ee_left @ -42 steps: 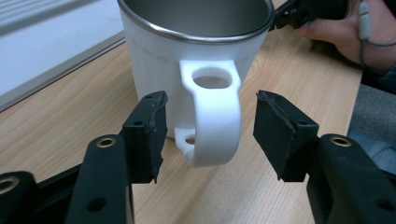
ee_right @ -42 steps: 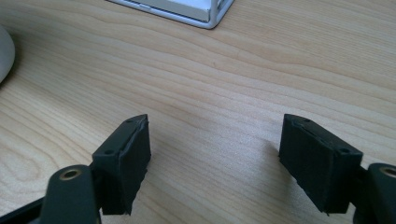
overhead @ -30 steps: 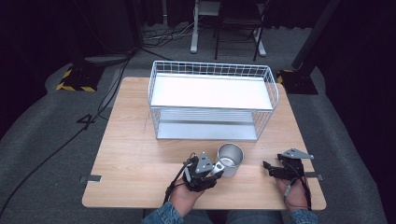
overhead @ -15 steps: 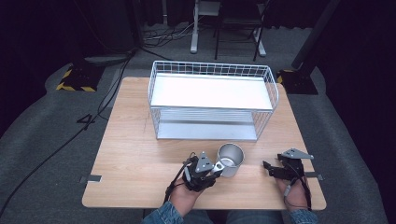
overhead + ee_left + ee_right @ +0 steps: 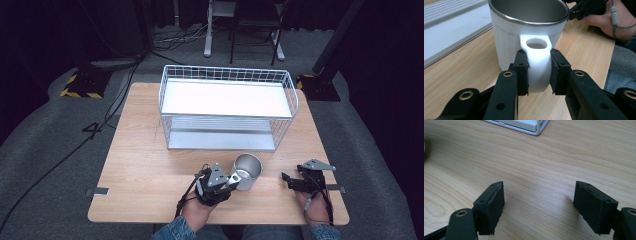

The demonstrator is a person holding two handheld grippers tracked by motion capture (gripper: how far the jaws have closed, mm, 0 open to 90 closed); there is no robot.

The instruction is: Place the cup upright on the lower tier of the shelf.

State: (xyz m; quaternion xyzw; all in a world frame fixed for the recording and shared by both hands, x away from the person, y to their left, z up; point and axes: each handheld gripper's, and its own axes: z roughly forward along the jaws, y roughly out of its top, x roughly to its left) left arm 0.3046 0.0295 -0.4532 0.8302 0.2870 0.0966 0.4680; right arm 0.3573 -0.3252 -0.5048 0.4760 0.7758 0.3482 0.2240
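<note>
- Jaws of the left gripper [image 5: 537, 71] are clenching the white handle [image 5: 537, 62] of the mug [image 5: 529, 27], one black pad pressing on each side of it; they have just been closing onto that handle.
- Jaws of the right gripper [image 5: 539, 205] are standing released and wide apart, with nothing but bare wood lying between them.
- In the high view, the mug [image 5: 247, 171] is standing upright on the bench [image 5: 135, 160], at the near side, just in front of the wire basket [image 5: 227, 107] but apart from it.
- Its metal inside is showing through the open mouth, and its handle is pointing back toward the person.
- The left gripper [image 5: 231, 180] is reaching in from the person's side, with the hand [image 5: 197, 212] behind it resting low over the bench near the front edge.
- The right gripper [image 5: 286, 178] is lying to the right of the mug, apart from it, its jaws pointing left toward the mug.
- The right hand [image 5: 315, 210] is holding it near the front right part of the bench.
- The wire basket is sitting at the far middle of the bench, carrying a white upper shelf [image 5: 225, 97] and a ribbed lower tray [image 5: 220, 137].
- In the left gripper view, the right hand [image 5: 609, 22] and its gripper are showing beyond the mug's rim.
</note>
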